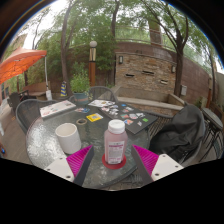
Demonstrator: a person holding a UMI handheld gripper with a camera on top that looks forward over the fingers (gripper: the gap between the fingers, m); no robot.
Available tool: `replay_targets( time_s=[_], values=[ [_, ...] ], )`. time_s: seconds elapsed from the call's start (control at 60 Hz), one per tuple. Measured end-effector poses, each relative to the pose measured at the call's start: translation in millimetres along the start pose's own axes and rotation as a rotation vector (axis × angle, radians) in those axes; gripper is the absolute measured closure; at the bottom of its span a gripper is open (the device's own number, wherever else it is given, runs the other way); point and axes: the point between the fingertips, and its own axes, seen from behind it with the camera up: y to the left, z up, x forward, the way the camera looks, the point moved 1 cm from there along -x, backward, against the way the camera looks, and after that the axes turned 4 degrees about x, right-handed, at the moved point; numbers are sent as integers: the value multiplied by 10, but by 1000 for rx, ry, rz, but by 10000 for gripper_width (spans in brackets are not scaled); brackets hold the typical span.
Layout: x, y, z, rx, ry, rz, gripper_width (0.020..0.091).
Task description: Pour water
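A small clear bottle [116, 143] with a white cap and a pinkish label stands upright on a round glass table [60, 112]. It sits between my gripper's [113, 160] two pink pads [80, 160], with a gap on each side, so the fingers are open around it. A white cup [68, 137] stands on the table just left of the bottle, beyond the left finger.
Papers, cards and small items [108, 108] lie scattered across the far half of the table. A dark bag or jacket [180, 132] rests at the right. Chairs [100, 93] stand beyond the table; an orange umbrella [20, 65] is at the far left, a stone wall [145, 72] behind.
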Motion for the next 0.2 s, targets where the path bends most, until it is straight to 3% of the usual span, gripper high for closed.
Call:
replay_targets(
  time_s=[0.2],
  values=[
    [-722, 633, 313, 37, 3, -62, 263]
  ],
)
